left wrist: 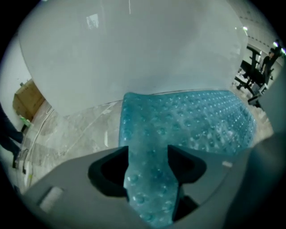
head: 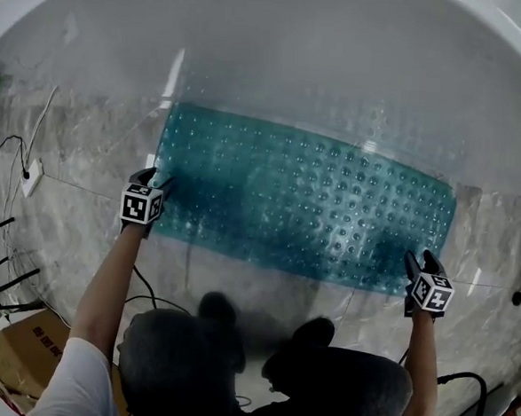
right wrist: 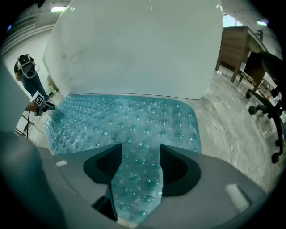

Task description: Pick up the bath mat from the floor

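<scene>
Mat [head: 305,206] flat on floor [head: 87,146]. Left tool [left wrist: 148,163], right tool [right wrist: 139,163]: jaws apart, astride mat's edge, not gripping. Risk: shallow bite, thin edge may slip free.

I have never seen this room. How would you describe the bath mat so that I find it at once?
Find the big white bathtub at the top of the head view. On the grey marble floor just in front of it lies the bath mat, a long rectangle running along the tub. It is the only teal, see-through thing there, covered in rows of small round bumps.
</scene>
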`<state>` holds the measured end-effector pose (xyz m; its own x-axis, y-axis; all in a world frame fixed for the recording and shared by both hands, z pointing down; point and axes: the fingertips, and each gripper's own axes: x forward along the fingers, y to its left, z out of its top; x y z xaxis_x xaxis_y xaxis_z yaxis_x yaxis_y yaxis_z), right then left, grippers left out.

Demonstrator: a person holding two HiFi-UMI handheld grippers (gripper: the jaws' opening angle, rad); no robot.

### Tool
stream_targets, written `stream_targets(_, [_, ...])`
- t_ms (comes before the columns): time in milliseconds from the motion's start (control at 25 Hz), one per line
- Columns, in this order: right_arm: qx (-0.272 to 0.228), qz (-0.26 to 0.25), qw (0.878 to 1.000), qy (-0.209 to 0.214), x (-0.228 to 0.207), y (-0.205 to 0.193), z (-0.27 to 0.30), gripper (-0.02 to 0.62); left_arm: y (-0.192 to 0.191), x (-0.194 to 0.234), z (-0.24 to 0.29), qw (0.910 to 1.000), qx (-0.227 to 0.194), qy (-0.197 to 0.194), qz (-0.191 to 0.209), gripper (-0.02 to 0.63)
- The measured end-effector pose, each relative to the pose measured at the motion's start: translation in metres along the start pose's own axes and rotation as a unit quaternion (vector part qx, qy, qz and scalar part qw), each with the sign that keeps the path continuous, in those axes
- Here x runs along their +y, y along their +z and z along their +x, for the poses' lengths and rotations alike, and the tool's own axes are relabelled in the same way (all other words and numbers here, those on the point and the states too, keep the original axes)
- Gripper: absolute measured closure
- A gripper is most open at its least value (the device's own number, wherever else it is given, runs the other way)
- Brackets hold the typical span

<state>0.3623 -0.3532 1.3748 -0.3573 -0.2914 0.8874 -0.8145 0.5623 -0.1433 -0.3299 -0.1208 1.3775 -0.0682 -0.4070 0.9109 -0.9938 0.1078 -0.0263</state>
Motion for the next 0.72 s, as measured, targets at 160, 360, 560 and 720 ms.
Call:
stream_targets(160, [0.009,-0.007,1.0,-0.009,-0.014,-0.007,0.005,0.322,-0.017,0.018,0.028,0.9992,0.039,-0.006,-0.003,0.187])
stream_targets(360, [0.023,-0.021,1.0,-0.002,-0.016,-0.018,0.015,0.322,-0.026,0.022,0.051,0.9945,0.084,-0.053,-0.031,0.064])
stream_targets(560, [0.029,-0.02,0.999,-0.003,-0.023,-0.022,0.019,0.322,-0.026,0.015,0.056,0.9945,0.081,-0.058,-0.033,0.058])
stream_targets(720, [0.026,0.002,1.0,-0.01,-0.035,-0.025,0.022,0.316,-0.022,0.005,0.052,0.9947,0.054,-0.074,-0.045,0.085])
